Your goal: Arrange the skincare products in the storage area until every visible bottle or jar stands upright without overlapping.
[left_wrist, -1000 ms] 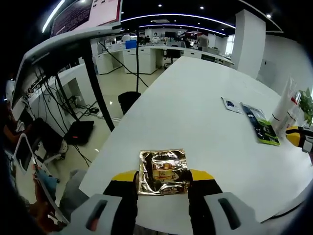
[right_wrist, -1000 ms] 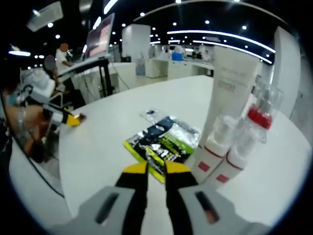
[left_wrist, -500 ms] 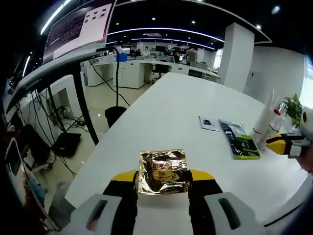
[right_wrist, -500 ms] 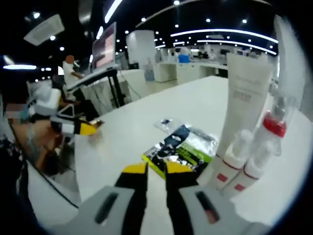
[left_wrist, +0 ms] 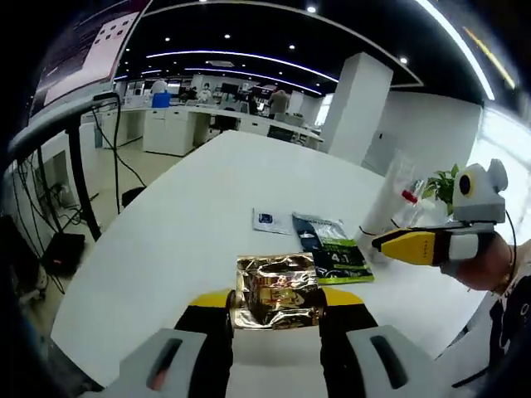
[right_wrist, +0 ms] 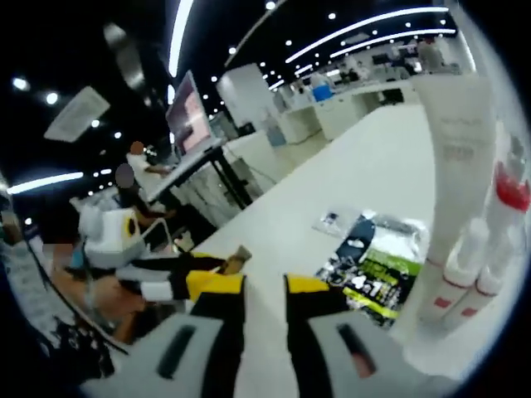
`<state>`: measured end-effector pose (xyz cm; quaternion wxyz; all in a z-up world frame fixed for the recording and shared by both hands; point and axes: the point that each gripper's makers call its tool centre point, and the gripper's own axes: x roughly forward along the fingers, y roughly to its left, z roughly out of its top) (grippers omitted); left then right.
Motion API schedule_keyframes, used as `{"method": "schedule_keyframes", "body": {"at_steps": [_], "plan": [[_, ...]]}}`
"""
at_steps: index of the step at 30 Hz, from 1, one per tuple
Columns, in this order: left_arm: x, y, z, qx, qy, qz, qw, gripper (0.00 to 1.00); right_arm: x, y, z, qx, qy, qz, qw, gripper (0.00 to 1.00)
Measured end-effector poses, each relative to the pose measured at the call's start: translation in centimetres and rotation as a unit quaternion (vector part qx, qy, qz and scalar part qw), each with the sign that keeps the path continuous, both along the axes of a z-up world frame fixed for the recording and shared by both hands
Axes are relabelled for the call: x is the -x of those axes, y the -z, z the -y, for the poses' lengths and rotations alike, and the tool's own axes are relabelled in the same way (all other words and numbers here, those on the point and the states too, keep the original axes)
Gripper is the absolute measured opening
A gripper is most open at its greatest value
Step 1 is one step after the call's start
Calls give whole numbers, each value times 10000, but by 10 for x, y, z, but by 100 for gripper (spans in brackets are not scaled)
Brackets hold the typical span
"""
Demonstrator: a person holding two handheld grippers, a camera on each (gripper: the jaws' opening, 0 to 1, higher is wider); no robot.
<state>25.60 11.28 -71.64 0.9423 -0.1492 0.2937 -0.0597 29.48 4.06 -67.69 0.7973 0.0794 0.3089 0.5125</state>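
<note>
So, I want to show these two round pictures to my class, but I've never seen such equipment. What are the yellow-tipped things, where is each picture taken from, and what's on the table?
No robot here: a person holds a two-jaw tool in each hand, and each tool carries a fisheye camera looking out along its jaws.

In the left gripper view, the left gripper rises from the bottom, its jaws closed on a shiny gold sachet. At the right edge, the right gripper comes in, held in a hand.

In the right gripper view, the right gripper holds nothing, its jaws a little apart.

On the white table lie a black and green sachet and a small white packet. Beside them stand a tall white tube and small bottles with red labels.
</note>
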Motion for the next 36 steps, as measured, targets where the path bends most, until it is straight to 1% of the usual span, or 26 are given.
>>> {"method": "schedule_keyframes", "body": {"at_steps": [3, 5, 7, 8, 9, 10, 12, 14, 16, 17, 20, 21, 24, 25, 28, 30, 34, 36], "plan": [[-3, -4, 8, 166, 132, 140, 9997, 41, 0, 4, -2, 10, -17, -104, 9999, 16], [-4, -5, 13, 206, 214, 187, 9994, 41, 2, 2, -6, -213, 63, -416, 9989, 16], [-4, -6, 17, 196, 317, 200, 9991, 41, 2, 1, -9, -473, 157, -738, 9960, 16], [-4, -6, 19, 193, 350, 219, 9990, 41, 2, 1, -10, -550, 182, -873, 9945, 16], [-4, -7, 20, 202, 368, 242, 9988, 41, 1, 4, -10, -613, 281, -1089, 9918, 16], [-5, -8, 22, 238, 389, 278, 9986, 41, 0, 5, -10, -651, 326, -1190, 9902, 16], [-5, -12, 24, 290, 417, 326, 9982, 41, -2, 6, -9, -711, 373, -1286, 9884, 15], [-5, -15, 28, 308, 465, 378, 9977, 41, -2, 7, -10, -778, 423, -1458, 9853, 15], [-6, -18, 31, 293, 525, 427, 9973, 41, -2, 7, -12, -839, 440, -1564, 9831, 14], [-6, -18, 33, 247, 567, 437, 9971, 41, -2, 7, -13, -845, 451, -1606, 9824, 12], [-7, -20, 37, 188, 645, 480, 9966, 41, 0, 5, -16, -883, 447, -1693, 9806, 2], [-7, -19, 37, 165, 644, 472, 9967, 41, 0, 5, -16, -880, 462, -1698, 9805, 2], [-7, -18, 37, 129, 673, 468, 9966, 41, 1, 2, -18, -808, 354, -1531, 9843, 0], [-7, -16, 37, 129, 690, 458, 9965, 41, 2, 1, -19, -798, 336, -1540, 9843, 0], [-5, -15, 37, 211, 723, 465, 9961, 42, 3, 2, -19, -749, 262, -1528, 9851, 0], [-4, -16, 38, 248, 785, 481, 9954, 42, 4, 2, -18, -721, 212, -1454, 9865, 0], [-3, -18, 37, 369, 852, 524, 9943, 42, -2, -4, -14, -729, 227, -1263, 9890, 0], [-2, -21, 34, 443, 858, 534, 9939, 41, -7, -5, -12, -743, 258, -1222, 9894, 0]]}}
